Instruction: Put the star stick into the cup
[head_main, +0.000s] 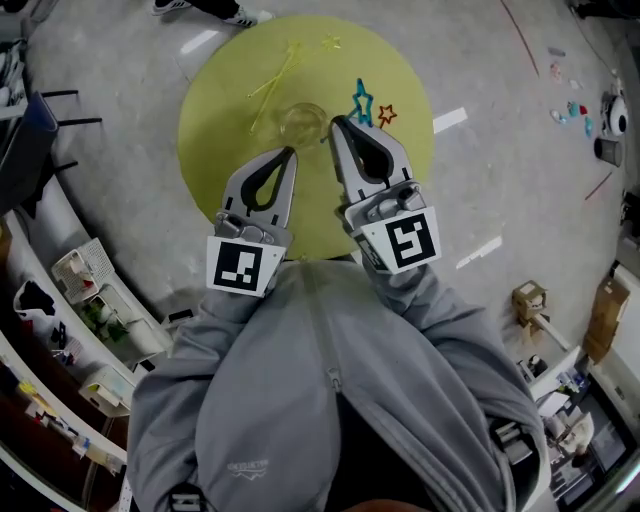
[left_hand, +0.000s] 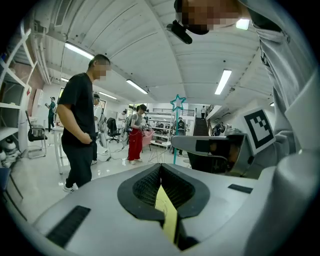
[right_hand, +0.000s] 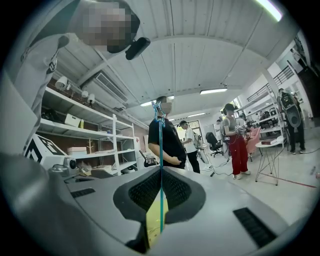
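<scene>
A clear cup (head_main: 303, 122) stands near the middle of the round yellow table (head_main: 215, 130). My right gripper (head_main: 337, 121) is just right of the cup and shut on a blue star stick (head_main: 360, 100), whose star points away from me. In the right gripper view the thin blue star stick (right_hand: 160, 150) runs straight up between the closed jaws of the right gripper (right_hand: 161, 167). My left gripper (head_main: 291, 153) is shut and empty, just short of the cup on its near side. The left gripper view shows the left gripper (left_hand: 160, 167) with the blue star (left_hand: 177, 102) beyond it.
Yellow star sticks (head_main: 278, 78) lie on the table beyond the cup, and an orange star (head_main: 386, 115) lies right of the blue one. A person in black (left_hand: 80, 125) stands near the table. Shelving (right_hand: 85, 140) and clutter line the room's left side.
</scene>
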